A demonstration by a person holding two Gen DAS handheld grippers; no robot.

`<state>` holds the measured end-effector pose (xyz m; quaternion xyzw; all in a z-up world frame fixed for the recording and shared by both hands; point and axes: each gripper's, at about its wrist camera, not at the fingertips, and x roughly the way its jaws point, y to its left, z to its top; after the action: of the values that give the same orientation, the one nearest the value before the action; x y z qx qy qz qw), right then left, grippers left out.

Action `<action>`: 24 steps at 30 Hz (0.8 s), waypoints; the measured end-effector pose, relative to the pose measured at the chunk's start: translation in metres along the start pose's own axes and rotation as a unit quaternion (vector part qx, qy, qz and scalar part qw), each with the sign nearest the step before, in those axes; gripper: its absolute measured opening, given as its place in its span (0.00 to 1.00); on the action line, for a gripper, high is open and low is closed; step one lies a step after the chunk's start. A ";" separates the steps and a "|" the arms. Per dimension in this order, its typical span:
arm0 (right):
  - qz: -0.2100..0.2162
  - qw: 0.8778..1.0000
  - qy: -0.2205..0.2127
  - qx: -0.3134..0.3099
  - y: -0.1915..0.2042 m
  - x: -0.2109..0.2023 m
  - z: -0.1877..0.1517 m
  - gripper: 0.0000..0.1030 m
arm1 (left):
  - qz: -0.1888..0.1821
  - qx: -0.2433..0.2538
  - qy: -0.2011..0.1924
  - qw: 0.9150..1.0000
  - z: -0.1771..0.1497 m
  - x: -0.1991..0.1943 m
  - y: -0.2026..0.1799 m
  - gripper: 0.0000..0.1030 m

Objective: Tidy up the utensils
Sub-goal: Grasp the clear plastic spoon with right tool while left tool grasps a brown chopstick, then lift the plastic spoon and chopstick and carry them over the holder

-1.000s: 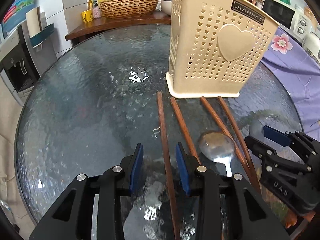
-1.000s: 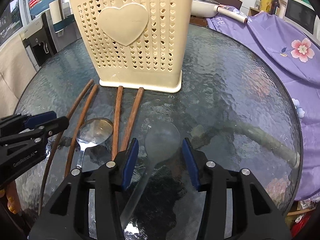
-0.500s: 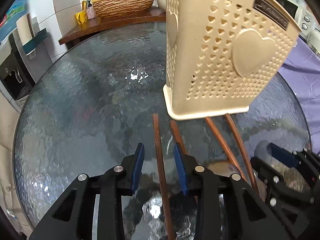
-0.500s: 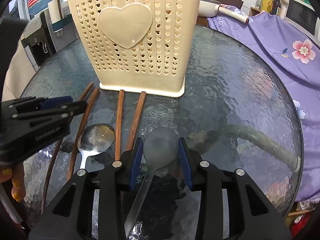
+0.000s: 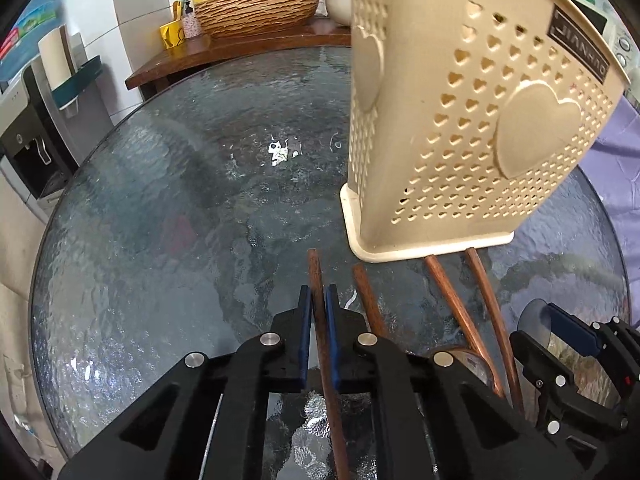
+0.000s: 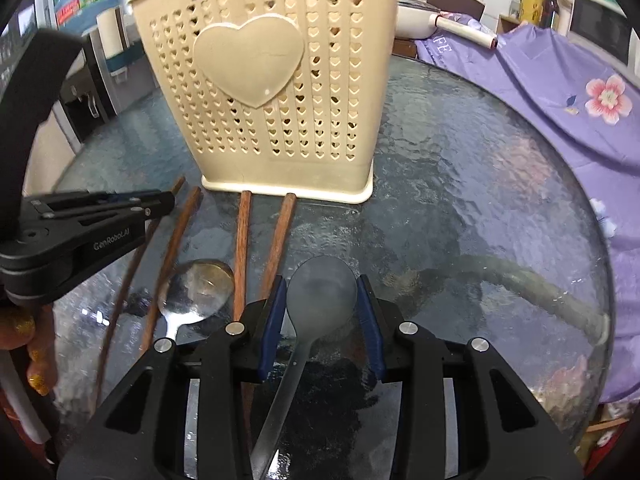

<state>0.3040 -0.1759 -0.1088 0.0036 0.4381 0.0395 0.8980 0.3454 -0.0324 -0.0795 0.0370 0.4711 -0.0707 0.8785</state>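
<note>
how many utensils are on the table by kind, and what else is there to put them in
wooden chopsticks: 4, one clamped in the left tongs
metal spoons: 2, one bowl between the right tongs
beige perforated holder: 1
total: 7 things on the glass table

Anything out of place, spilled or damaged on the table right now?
Nothing stands out. The beige holder stands upright, four chopsticks and two spoons lie orderly before it. The left claw is shut on the leftmost chopstick; the right claw brackets the dull spoon bowl.
</note>
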 end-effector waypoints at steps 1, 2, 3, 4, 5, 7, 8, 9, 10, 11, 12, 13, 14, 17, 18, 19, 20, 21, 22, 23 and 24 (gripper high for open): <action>0.001 1.000 -0.004 -0.001 -0.001 -0.001 0.001 0.35 | -0.001 -0.001 0.000 1.000 0.001 0.001 0.001 0.07; 0.004 1.000 -0.008 -0.002 -0.003 -0.003 0.002 0.35 | -0.001 -0.002 0.000 1.000 0.000 0.000 0.001 0.07; 0.007 1.000 -0.012 -0.002 -0.005 -0.005 0.003 0.35 | 0.000 -0.002 0.000 1.000 0.000 0.000 0.001 0.07; 0.011 1.000 -0.019 -0.003 -0.008 -0.009 0.003 0.35 | 0.000 -0.003 0.000 1.000 0.000 0.000 0.002 0.07; 0.013 1.000 -0.023 -0.004 -0.009 -0.011 0.004 0.35 | -0.002 -0.005 0.000 1.000 0.000 0.000 0.002 0.07; 0.014 0.999 -0.037 -0.009 -0.011 -0.018 0.006 0.35 | -0.007 -0.011 -0.002 1.000 0.001 0.000 0.004 0.07; 0.015 0.999 -0.041 -0.011 -0.012 -0.021 0.007 0.35 | -0.008 -0.014 -0.007 1.000 0.002 -0.003 0.005 0.06; 0.021 0.999 -0.047 -0.010 -0.014 -0.025 0.008 0.35 | -0.007 -0.015 -0.011 1.000 0.002 -0.005 0.006 0.06; 0.027 0.998 -0.052 -0.007 -0.016 -0.029 0.009 0.35 | -0.008 -0.016 -0.016 1.000 0.003 -0.009 0.008 0.06; 0.031 0.998 -0.056 -0.004 -0.017 -0.033 0.010 0.35 | -0.010 -0.018 -0.022 1.000 0.003 -0.014 0.009 0.06; 0.038 0.997 -0.063 0.000 -0.020 -0.039 0.011 0.35 | -0.012 -0.021 -0.029 0.999 0.003 -0.021 0.012 0.06; 0.041 0.997 -0.070 0.001 -0.022 -0.044 0.012 0.35 | -0.014 -0.023 -0.036 0.999 0.003 -0.027 0.014 0.06; 0.043 0.996 -0.077 0.000 -0.023 -0.049 0.013 0.35 | -0.016 -0.025 -0.044 0.999 0.002 -0.034 0.016 0.06; 0.046 0.994 -0.101 -0.006 -0.024 -0.068 0.016 0.35 | -0.032 -0.033 -0.070 0.996 -0.001 -0.061 0.023 0.06; 0.049 0.993 -0.106 -0.008 -0.024 -0.072 0.017 0.35 | -0.032 -0.033 -0.078 0.996 -0.001 -0.068 0.025 0.06; 0.051 0.993 -0.110 -0.010 -0.024 -0.076 0.019 0.35 | -0.034 -0.035 -0.089 0.995 -0.002 -0.077 0.027 0.06; 0.054 0.992 -0.114 -0.012 -0.024 -0.081 0.020 0.35 | -0.037 -0.037 -0.099 0.994 -0.003 -0.087 0.030 0.06; 0.055 0.991 -0.119 -0.014 -0.023 -0.086 0.021 0.35 | -0.040 -0.038 -0.105 0.993 -0.003 -0.093 0.030 0.06; 0.054 0.991 -0.124 -0.018 -0.021 -0.092 0.019 0.35 | -0.042 -0.040 -0.114 0.992 -0.004 -0.102 0.031 0.06; 0.053 0.990 -0.130 -0.023 -0.020 -0.098 0.019 0.35 | -0.044 -0.041 -0.121 0.991 -0.004 -0.109 0.033 0.06; 0.054 0.989 -0.133 -0.026 -0.018 -0.103 0.018 0.35 | -0.045 -0.042 -0.132 0.989 -0.003 -0.118 0.035 0.06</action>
<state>0.2564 -0.2012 -0.0169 0.0093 0.3124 0.0982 0.9448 0.2839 0.0128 0.0168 -0.0308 0.3550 -0.0941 0.9296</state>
